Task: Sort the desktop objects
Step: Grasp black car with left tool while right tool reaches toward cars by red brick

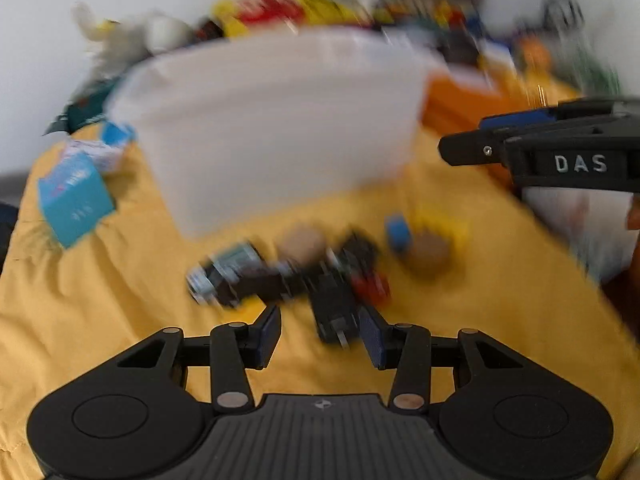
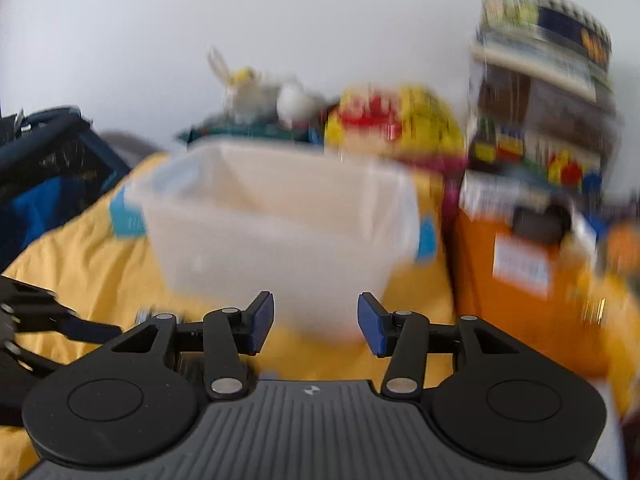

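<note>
Everything is motion-blurred. My left gripper (image 1: 320, 336) is open just above a yellow cloth (image 1: 120, 300). A black plug-like block (image 1: 334, 312) lies right in front of its fingers, close to the right pad, with no pad pressing on it. Around the block lie a silver-and-black cylinder (image 1: 224, 272), a tan round piece (image 1: 302, 242), a small blue piece (image 1: 398, 232), a brown round piece (image 1: 430, 254) and something red (image 1: 372, 288). Behind them stands a white translucent bin (image 1: 272, 132). My right gripper (image 2: 316, 324) is open and holds nothing, facing the bin (image 2: 280, 240). It also reaches in from the right edge of the left wrist view.
Two light blue boxes (image 1: 74, 200) lie left of the bin. An orange box (image 2: 520, 280) stands to its right, below a tall stack of boxes (image 2: 540, 100). A yellow bag (image 2: 400, 120) and a white plush toy (image 2: 256, 92) sit behind. A dark blue basket (image 2: 48, 160) is far left.
</note>
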`<move>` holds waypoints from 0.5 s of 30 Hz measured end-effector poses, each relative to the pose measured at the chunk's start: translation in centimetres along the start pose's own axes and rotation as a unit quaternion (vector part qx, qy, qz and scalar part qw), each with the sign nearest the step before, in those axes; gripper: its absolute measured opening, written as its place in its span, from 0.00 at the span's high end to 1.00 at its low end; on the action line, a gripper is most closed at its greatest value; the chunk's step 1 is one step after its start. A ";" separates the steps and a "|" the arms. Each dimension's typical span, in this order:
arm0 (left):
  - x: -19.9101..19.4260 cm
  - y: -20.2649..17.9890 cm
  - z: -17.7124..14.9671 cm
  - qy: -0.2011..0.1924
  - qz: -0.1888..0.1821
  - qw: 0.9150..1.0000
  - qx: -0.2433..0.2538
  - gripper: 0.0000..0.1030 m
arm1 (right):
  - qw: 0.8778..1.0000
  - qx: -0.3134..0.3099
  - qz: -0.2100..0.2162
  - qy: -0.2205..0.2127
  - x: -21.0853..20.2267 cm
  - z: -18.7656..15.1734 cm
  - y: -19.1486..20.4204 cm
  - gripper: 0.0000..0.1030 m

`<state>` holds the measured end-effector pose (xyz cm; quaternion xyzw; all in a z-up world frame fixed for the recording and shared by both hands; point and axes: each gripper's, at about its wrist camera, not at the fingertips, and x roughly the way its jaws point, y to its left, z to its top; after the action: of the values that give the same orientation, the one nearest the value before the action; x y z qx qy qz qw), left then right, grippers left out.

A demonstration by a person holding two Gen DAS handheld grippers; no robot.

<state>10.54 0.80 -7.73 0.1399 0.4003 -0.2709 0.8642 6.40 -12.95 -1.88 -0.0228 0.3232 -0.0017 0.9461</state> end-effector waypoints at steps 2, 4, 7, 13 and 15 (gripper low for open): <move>1.1 -0.9 -0.1 0.013 0.002 1.000 0.026 0.54 | 0.999 0.008 0.006 0.032 0.5 -1.8 0.2 0.53; 1.7 -1.0 0.1 0.015 0.001 0.999 0.032 0.54 | 0.998 0.017 0.012 0.052 0.7 -2.9 0.3 0.53; 2.9 -1.0 0.6 0.024 -0.003 0.999 0.038 0.60 | 0.998 0.018 0.011 0.061 0.2 -4.1 0.7 0.53; 2.6 -0.2 0.0 0.023 -0.023 0.999 0.022 0.67 | 0.998 0.003 0.010 0.064 -0.4 -4.7 1.2 0.53; 1.3 0.2 -0.9 0.028 -0.046 0.999 -0.008 0.67 | 0.998 -0.002 0.015 0.065 -0.4 -5.0 1.5 0.53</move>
<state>10.80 0.96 -9.28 0.1221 0.4322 -0.3037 0.8403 3.00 -11.68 -5.60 -0.0196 0.3839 0.0116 0.9231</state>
